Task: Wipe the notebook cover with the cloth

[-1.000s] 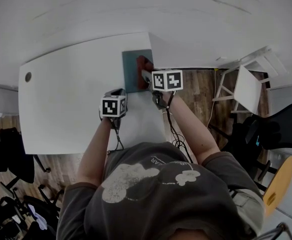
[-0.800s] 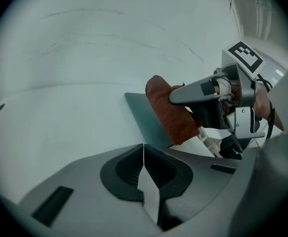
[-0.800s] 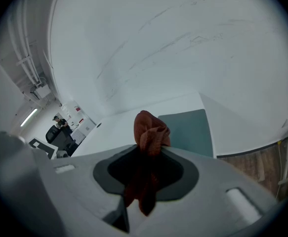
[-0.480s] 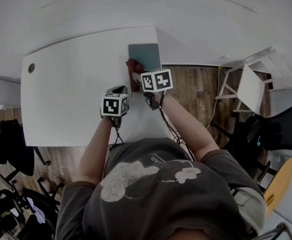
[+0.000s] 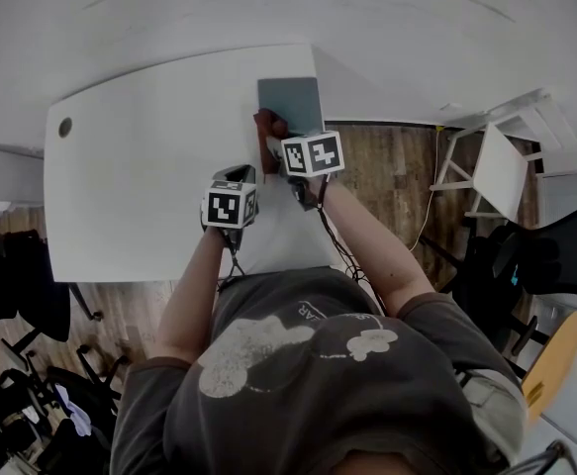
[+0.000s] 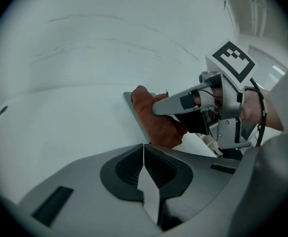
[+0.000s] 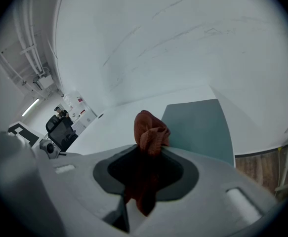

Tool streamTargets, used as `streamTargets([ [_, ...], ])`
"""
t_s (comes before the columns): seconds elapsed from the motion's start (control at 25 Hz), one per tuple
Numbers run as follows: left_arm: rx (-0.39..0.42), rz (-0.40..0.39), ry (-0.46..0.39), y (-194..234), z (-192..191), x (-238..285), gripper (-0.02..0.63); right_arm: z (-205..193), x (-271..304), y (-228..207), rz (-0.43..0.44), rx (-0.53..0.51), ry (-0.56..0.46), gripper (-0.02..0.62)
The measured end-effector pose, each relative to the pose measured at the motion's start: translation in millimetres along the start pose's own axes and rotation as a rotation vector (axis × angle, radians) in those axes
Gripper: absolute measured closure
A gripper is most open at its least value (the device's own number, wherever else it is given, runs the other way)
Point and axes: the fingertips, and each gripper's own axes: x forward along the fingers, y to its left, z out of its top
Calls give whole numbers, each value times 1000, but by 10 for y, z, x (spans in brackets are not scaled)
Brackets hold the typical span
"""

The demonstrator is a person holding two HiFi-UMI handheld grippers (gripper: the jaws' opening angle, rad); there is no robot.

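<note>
Both tools were closed: right tool [image 7: 144, 149] on rust-red crumpled cloth [image 7: 149, 128], left tool [image 6: 144, 149] empty; I favoured flat strokes across grey-green notebook cover [image 7: 199, 127].

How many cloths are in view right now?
1. The red-brown cloth is clamped in the right gripper, at the teal notebook's left edge. The left gripper is shut on nothing. No other cloth shows on the white table.

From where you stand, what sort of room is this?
Probably an office or lab workroom: a white desk with a cable hole, a black office chair nearby, and wood flooring.
</note>
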Motion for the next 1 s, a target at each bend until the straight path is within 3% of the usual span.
streamTargets([
  [1.0,0,9,-29,-370,50,-4,609,-219,-606,-645,-71,57,-28,495],
])
